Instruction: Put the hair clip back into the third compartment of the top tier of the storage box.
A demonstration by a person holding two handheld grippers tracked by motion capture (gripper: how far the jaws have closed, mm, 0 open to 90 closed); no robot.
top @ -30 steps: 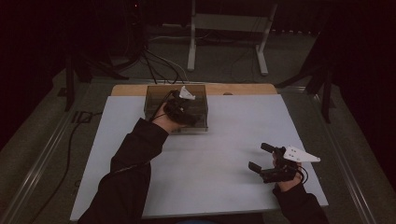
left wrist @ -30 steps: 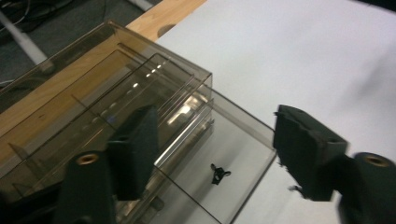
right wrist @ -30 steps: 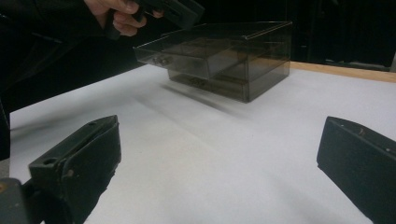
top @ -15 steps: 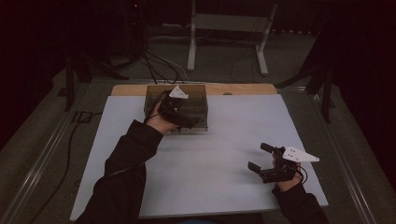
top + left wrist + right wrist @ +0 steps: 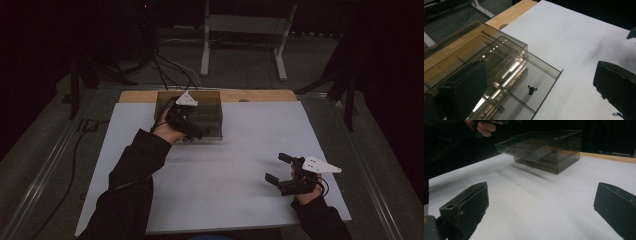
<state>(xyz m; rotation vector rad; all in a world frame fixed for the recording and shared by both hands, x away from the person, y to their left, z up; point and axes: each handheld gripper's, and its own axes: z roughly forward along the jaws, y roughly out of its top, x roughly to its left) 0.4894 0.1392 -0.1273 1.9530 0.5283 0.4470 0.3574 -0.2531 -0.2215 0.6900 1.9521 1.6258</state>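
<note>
A smoky see-through drawer box [image 5: 207, 112] stands at the far middle of the white table [image 5: 240, 150]. My left gripper [image 5: 192, 131] hovers over its front, open, with nothing between the fingers. In the left gripper view the box [image 5: 486, 50] has a drawer [image 5: 544, 72] pulled out under my left gripper [image 5: 539, 82], and a small black object [image 5: 532, 90] lies on the drawer's floor. My right gripper [image 5: 275, 166] rests near the front right of the table, open and empty. The right gripper view looks between that gripper's jaws [image 5: 541, 195] at the box [image 5: 559, 157], with its upper drawer [image 5: 524, 147] slid out.
A strip of wooden tabletop [image 5: 260, 95] shows behind the white sheet. Beyond the table stand a metal stand [image 5: 240, 30] and cables [image 5: 170, 70] on a dark floor. Broad bare white surface lies between the box and my right gripper.
My left hand and gripper have shifted a little to the left over the box. The right gripper has stayed where it was.
</note>
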